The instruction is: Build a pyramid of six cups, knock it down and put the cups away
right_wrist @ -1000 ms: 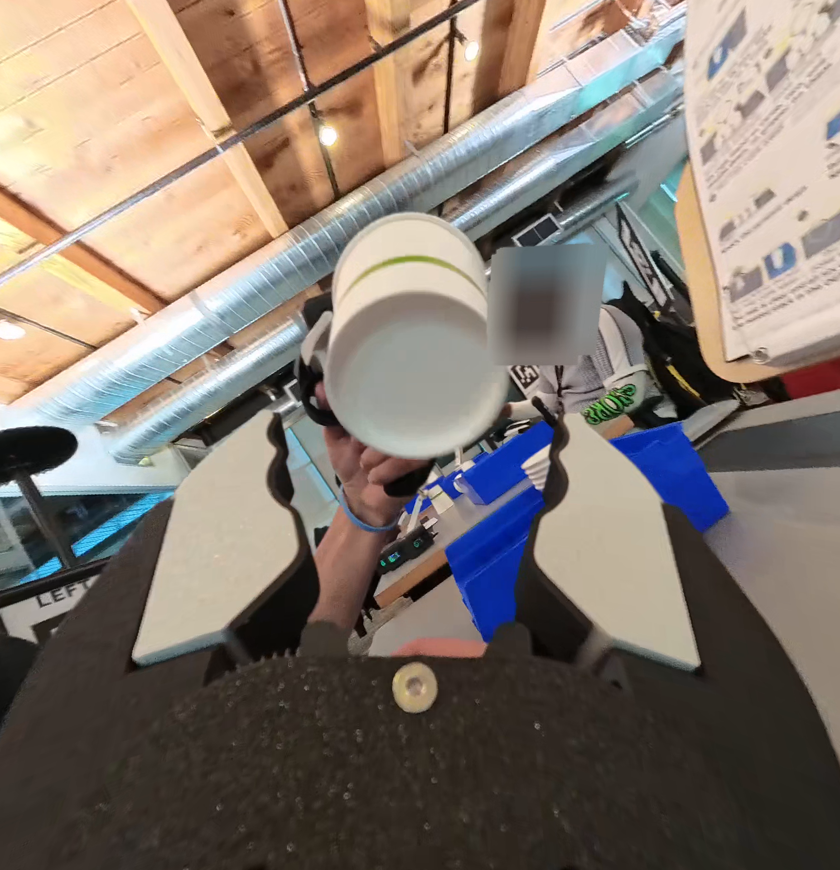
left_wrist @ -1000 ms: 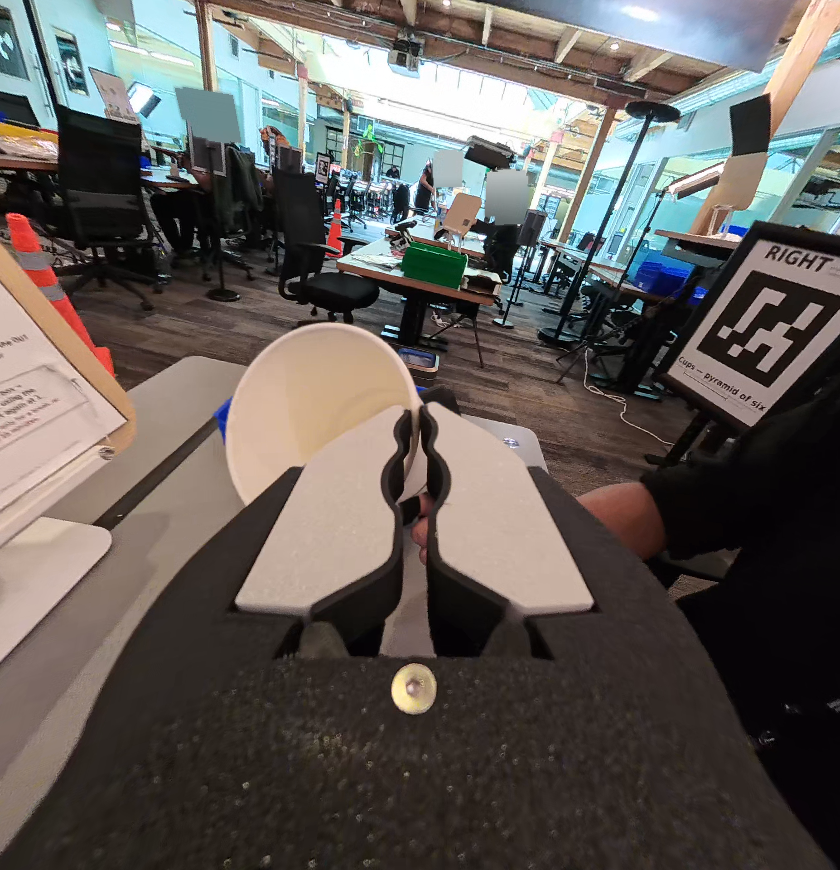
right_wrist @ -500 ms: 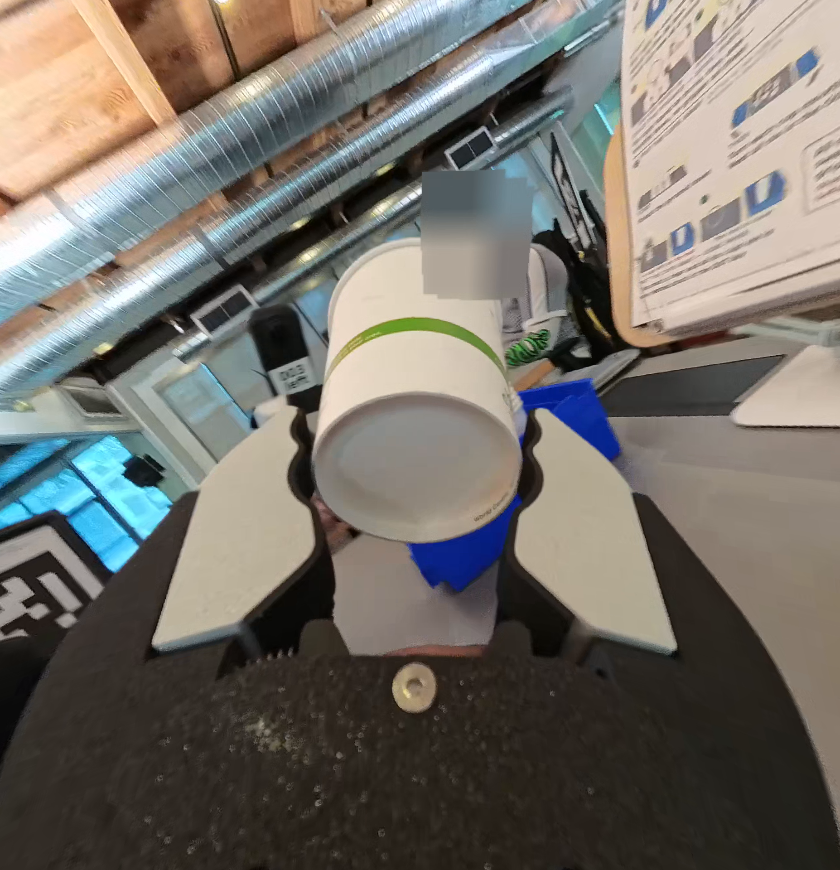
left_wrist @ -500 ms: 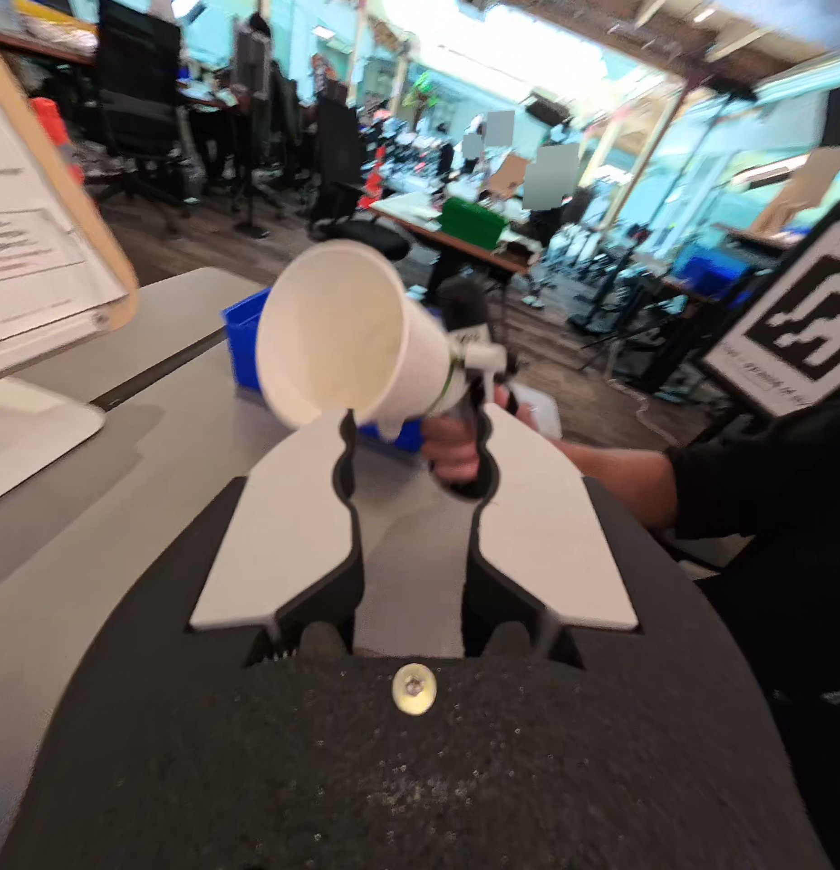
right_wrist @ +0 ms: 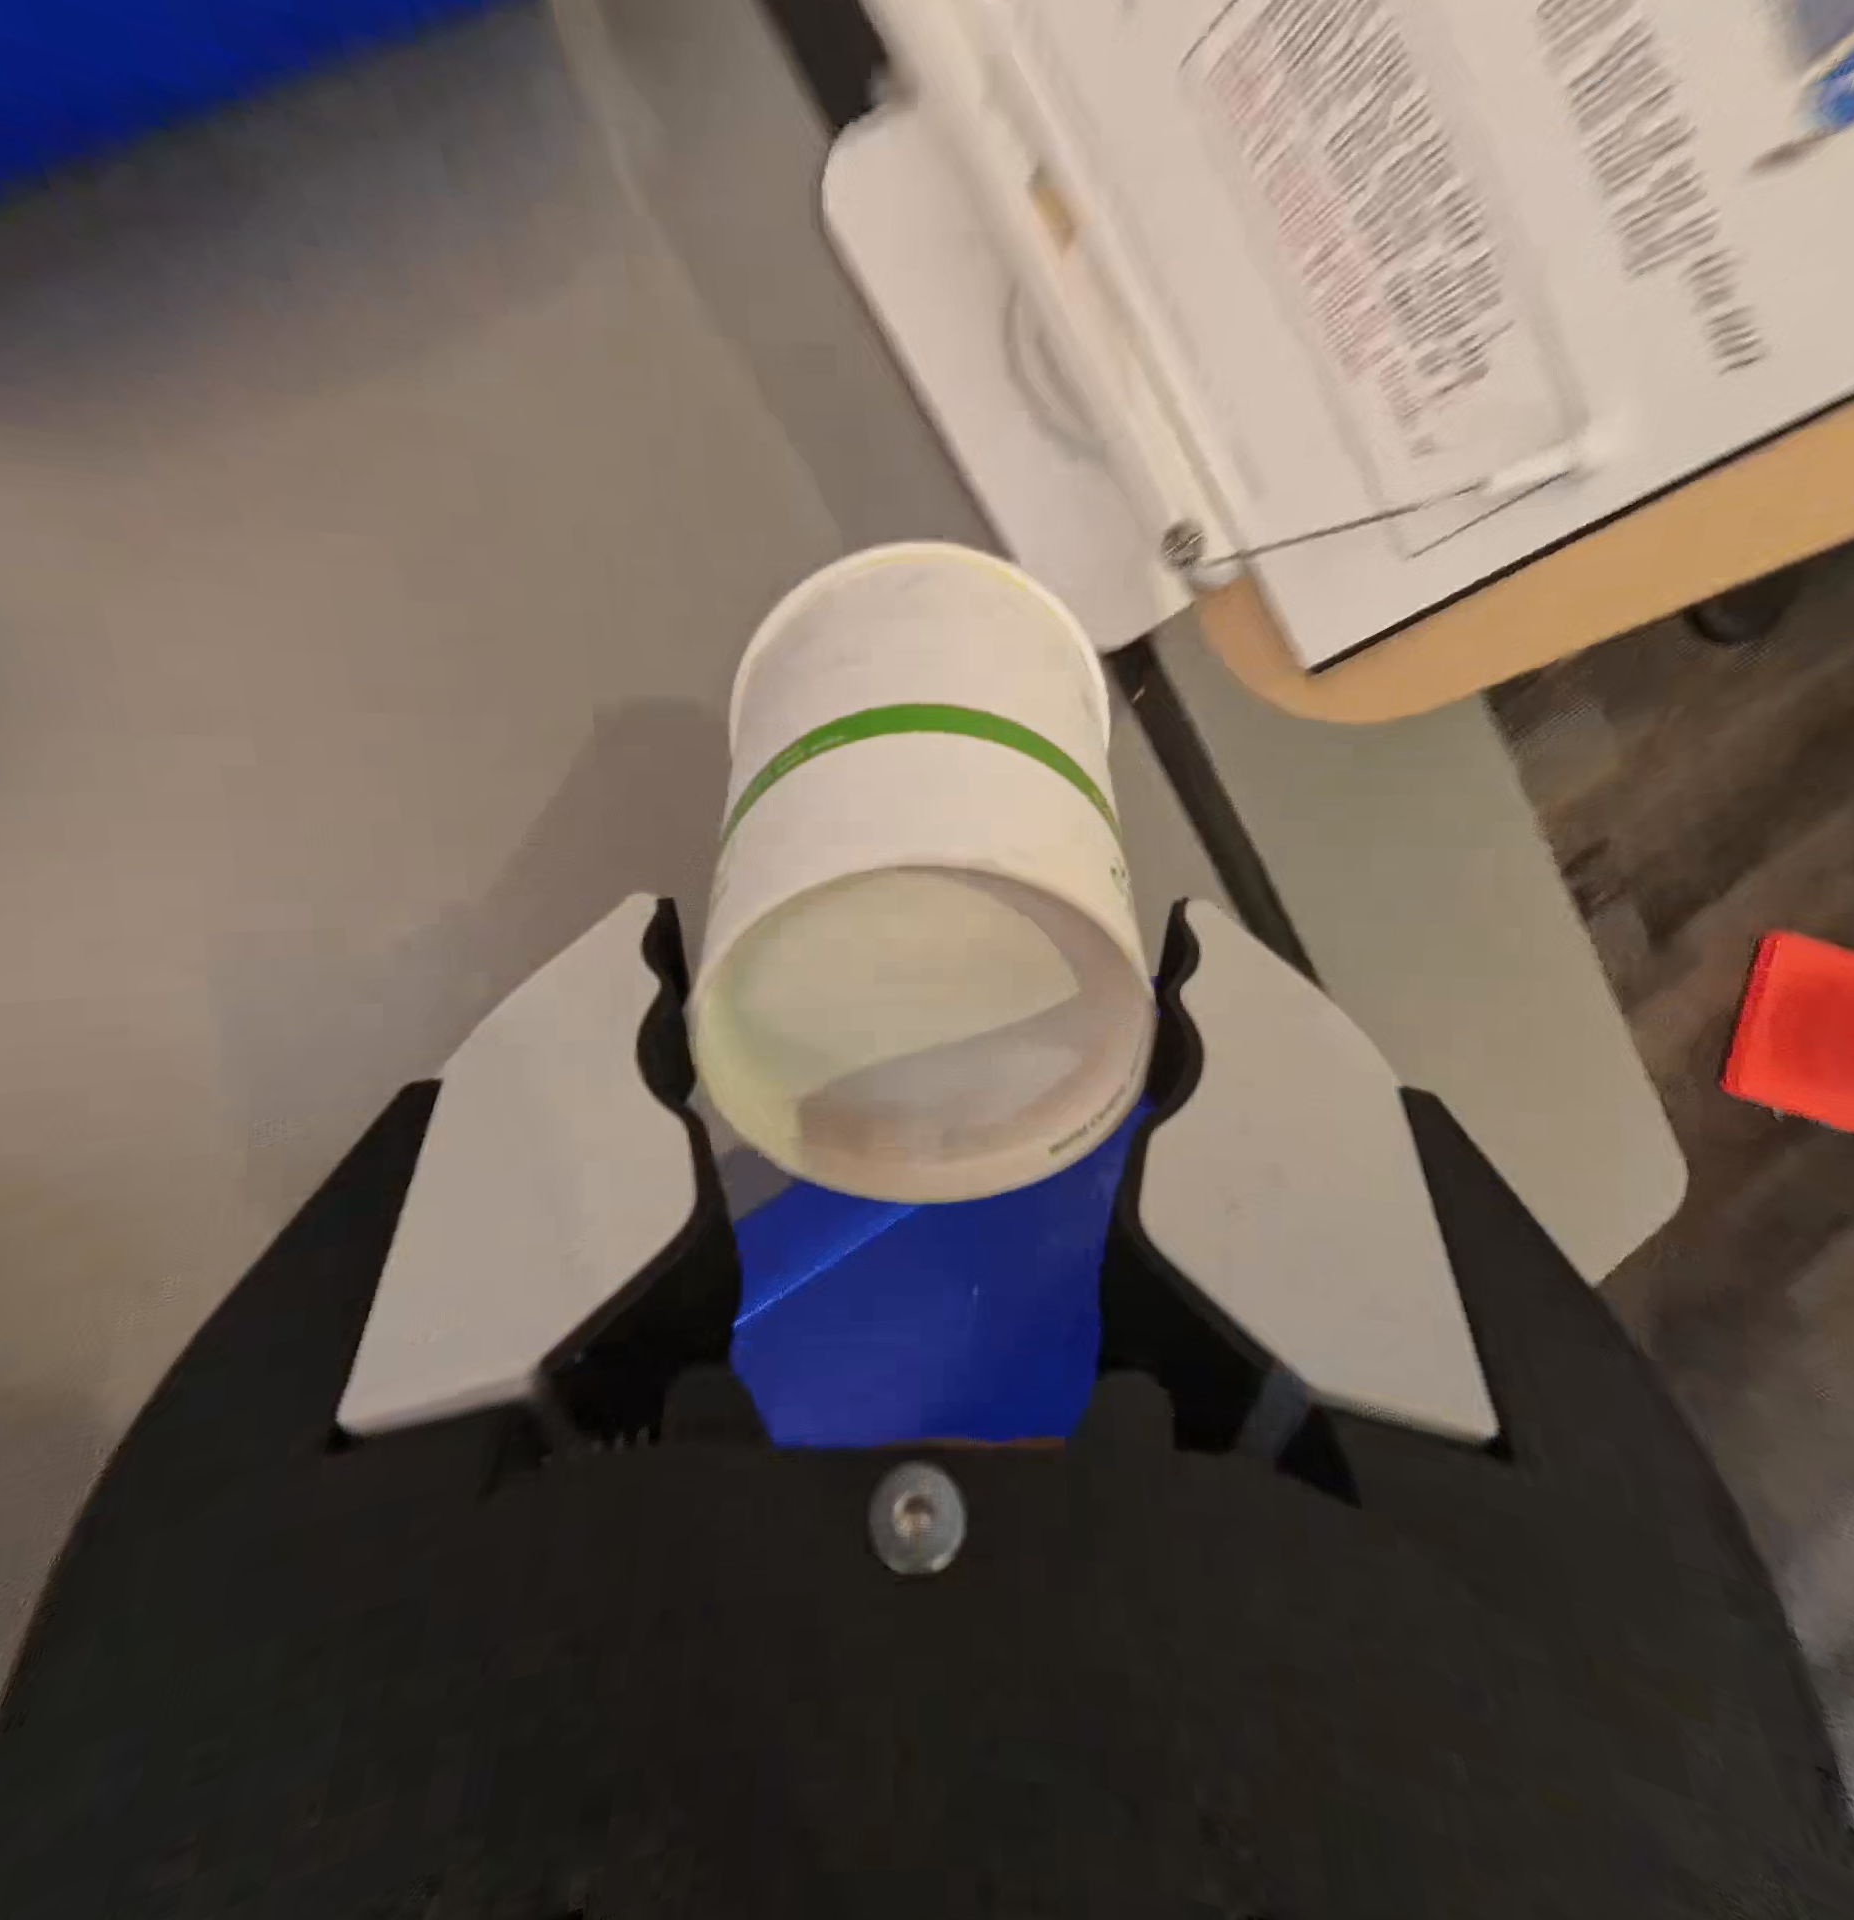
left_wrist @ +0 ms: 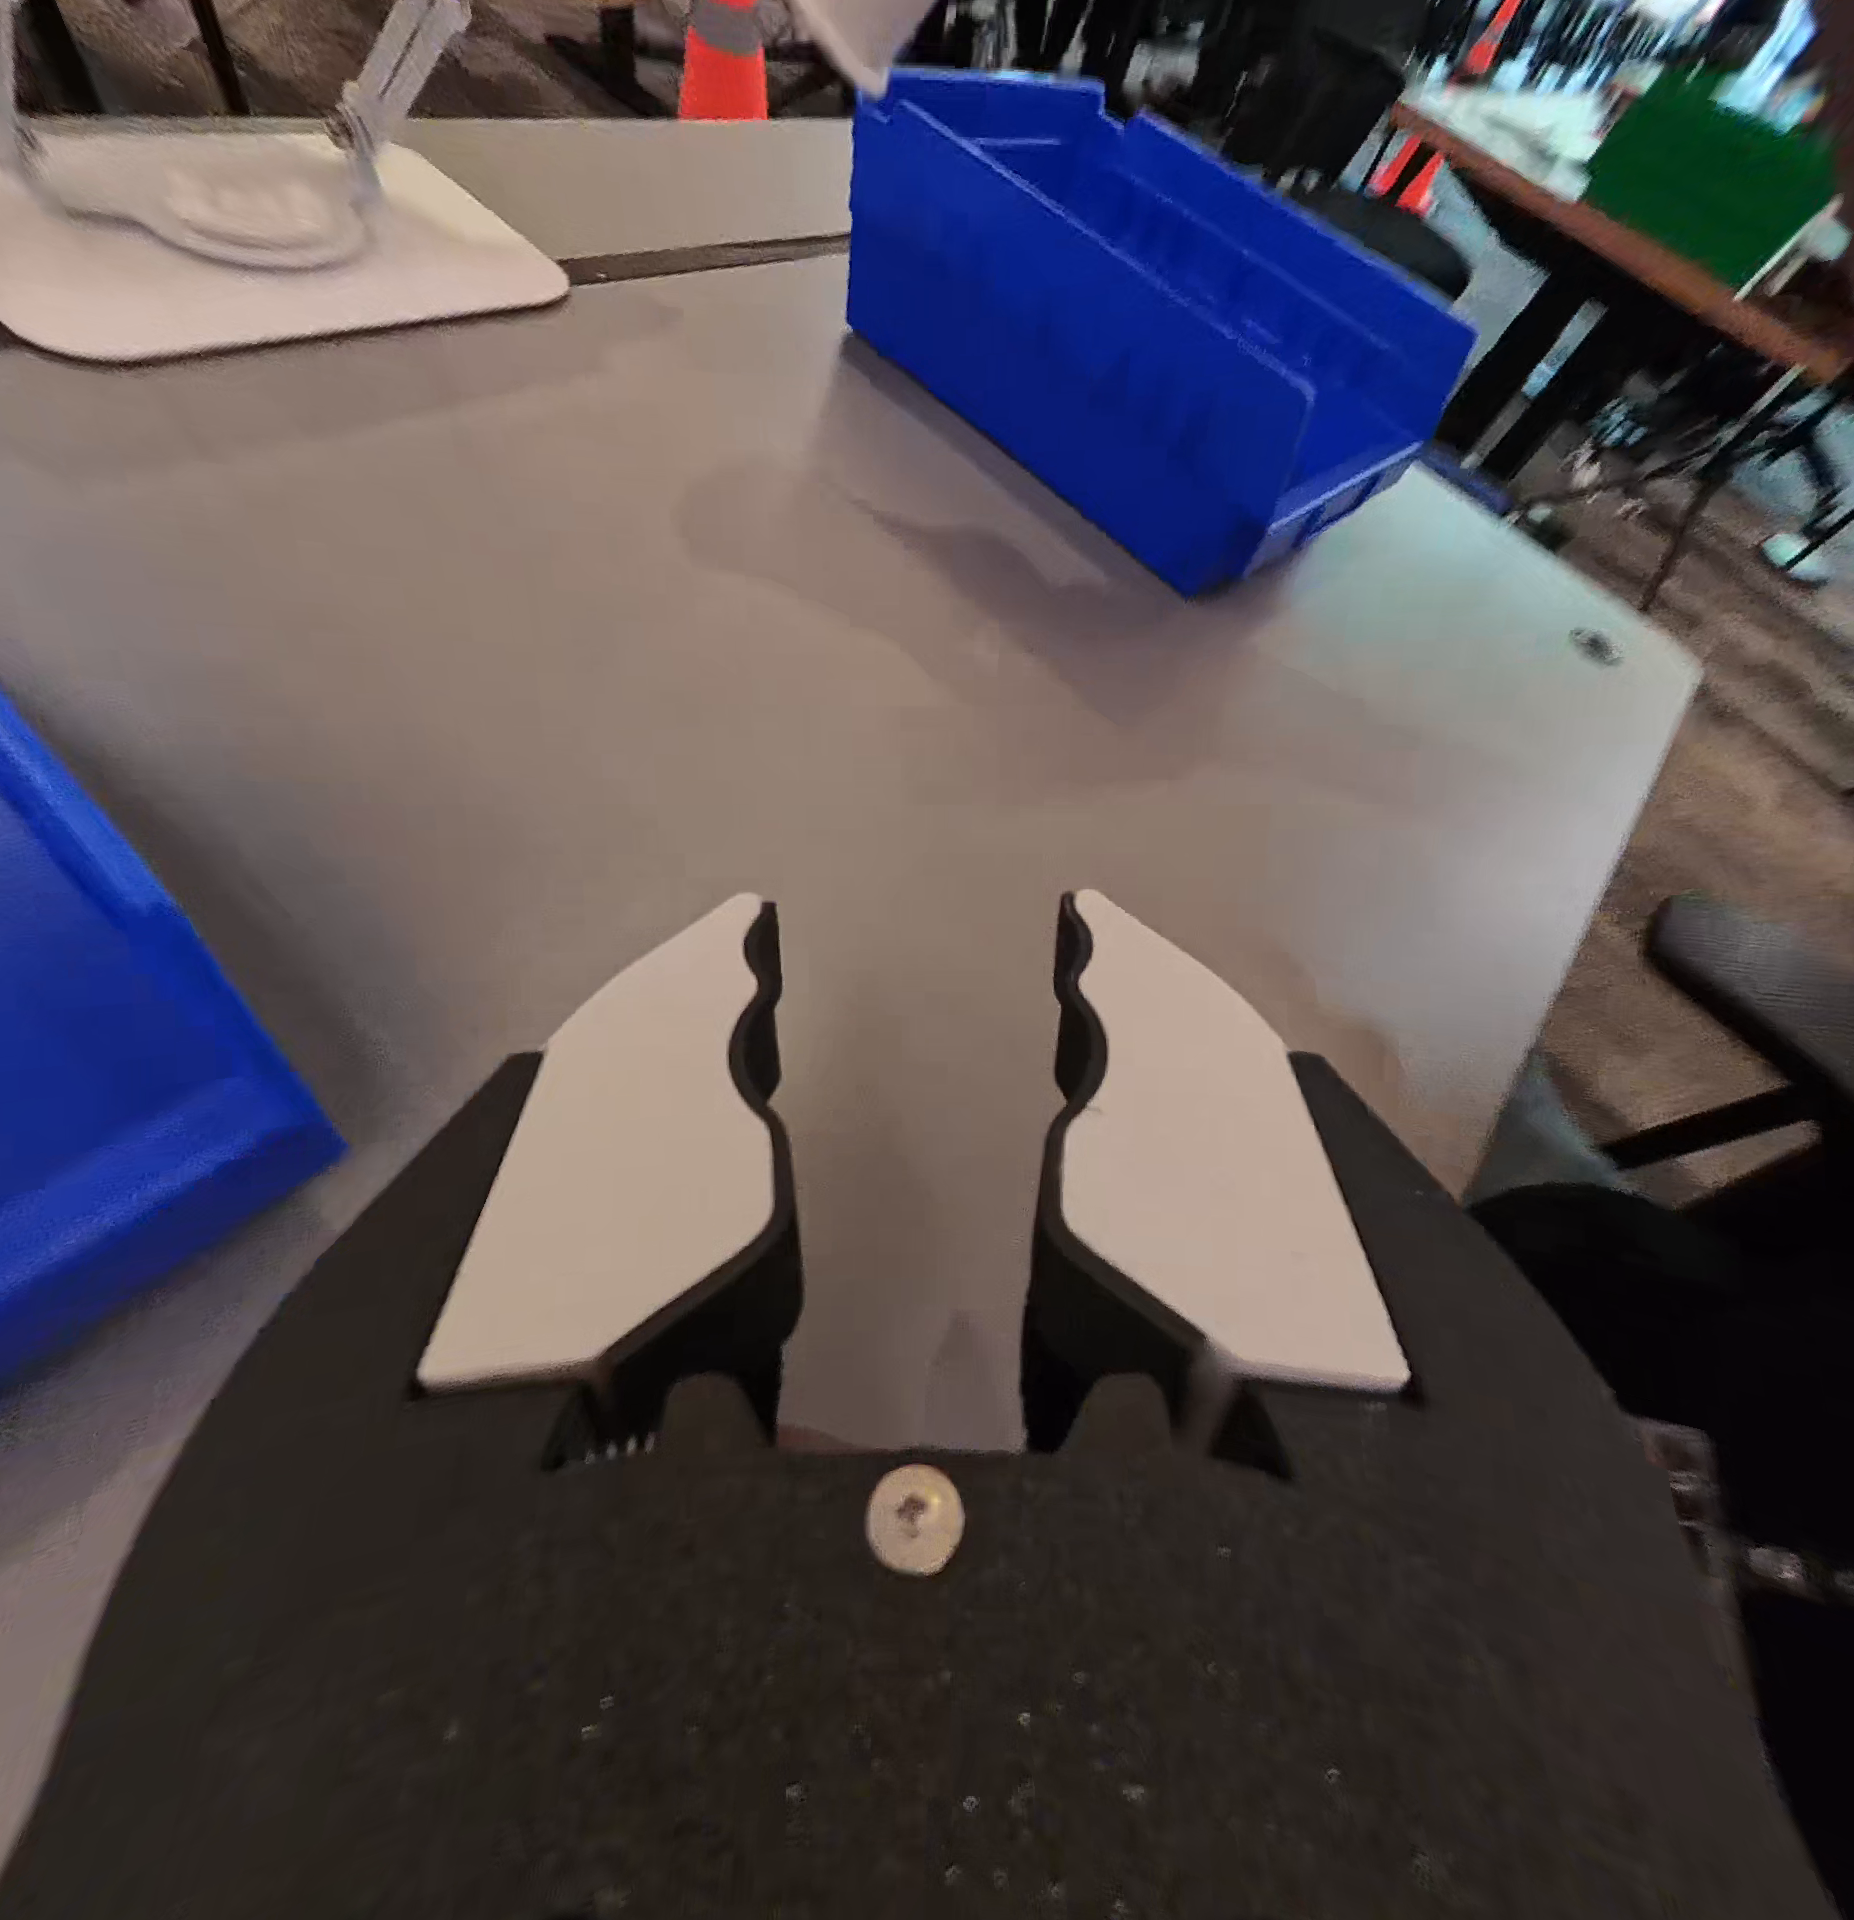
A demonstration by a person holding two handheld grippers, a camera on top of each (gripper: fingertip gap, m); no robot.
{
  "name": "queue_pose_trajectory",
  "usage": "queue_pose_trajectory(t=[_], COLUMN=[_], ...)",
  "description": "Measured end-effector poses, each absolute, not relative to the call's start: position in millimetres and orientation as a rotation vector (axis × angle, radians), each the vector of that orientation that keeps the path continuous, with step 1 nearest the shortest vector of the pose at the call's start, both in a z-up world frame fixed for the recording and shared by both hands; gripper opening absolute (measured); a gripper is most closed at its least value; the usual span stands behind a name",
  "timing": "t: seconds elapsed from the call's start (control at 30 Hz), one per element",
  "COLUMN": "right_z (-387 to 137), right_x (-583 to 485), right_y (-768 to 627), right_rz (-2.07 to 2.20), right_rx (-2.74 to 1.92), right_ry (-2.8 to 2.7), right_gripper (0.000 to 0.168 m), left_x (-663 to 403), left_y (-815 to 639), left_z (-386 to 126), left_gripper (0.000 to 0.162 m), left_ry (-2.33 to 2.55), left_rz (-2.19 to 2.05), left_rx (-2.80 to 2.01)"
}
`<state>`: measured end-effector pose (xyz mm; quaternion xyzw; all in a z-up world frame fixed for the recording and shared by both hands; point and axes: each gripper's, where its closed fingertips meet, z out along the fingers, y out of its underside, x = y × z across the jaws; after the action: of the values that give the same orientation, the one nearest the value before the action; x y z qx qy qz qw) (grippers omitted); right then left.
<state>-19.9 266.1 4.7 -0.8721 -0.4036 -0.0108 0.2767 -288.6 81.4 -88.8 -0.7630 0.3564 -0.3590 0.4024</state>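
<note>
My right gripper (right_wrist: 918,914) is shut on a white paper cup (right_wrist: 918,790) with a green band. It holds the cup near its base, base towards the camera and mouth pointing away, above the grey table (right_wrist: 331,623). A blue bin (right_wrist: 912,1320) shows below, between the fingers. My left gripper (left_wrist: 912,914) is open and empty, a little above the table (left_wrist: 590,675). A blue bin (left_wrist: 1110,312) stands ahead of it to the right. A second blue bin (left_wrist: 92,1091) is at its left. No other cups are in view.
A white stand base (left_wrist: 227,239) sits at the back left of the table; in the right wrist view it carries a clipboard with paper (right_wrist: 1525,312). The table's right edge (left_wrist: 1588,935) drops to the floor. An orange cone (left_wrist: 725,52) stands behind the table.
The cup passed from my left gripper to my right. My left gripper opened and tilted down towards the table. My right gripper closed on the cup and swung down over the table.
</note>
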Motion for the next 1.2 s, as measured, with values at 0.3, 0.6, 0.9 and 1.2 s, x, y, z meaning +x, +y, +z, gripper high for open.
queue_pose_trajectory(t=[0.3, 0.6, 0.9, 1.2], right_z=[-111.0, -125.4, 0.6, -68.4], right_x=[-30.0, -38.1, -68.1, -154.3], right_y=[240.3, 228.1, 202.5, 37.4], right_rz=[-0.117, -0.110, 0.141, 0.965], right_rx=[-2.725, -2.715, -2.126, -1.635], right_ry=[-1.474, -1.560, -1.068, -0.616], right_gripper=[0.087, 0.088, 0.104, 0.081], left_x=[-283.6, -284.0, -293.8, -379.5], left_y=[61.7, 56.8, 62.4, 182.2], left_z=[-95.5, -106.9, -92.6, -26.2], left_gripper=[0.050, 0.051, 0.051, 0.041], left_ry=[0.980, 1.009, 0.995, 1.124], left_rz=[-0.914, -0.921, -0.925, -0.313], left_rx=[-1.948, -1.984, -1.953, -1.977])
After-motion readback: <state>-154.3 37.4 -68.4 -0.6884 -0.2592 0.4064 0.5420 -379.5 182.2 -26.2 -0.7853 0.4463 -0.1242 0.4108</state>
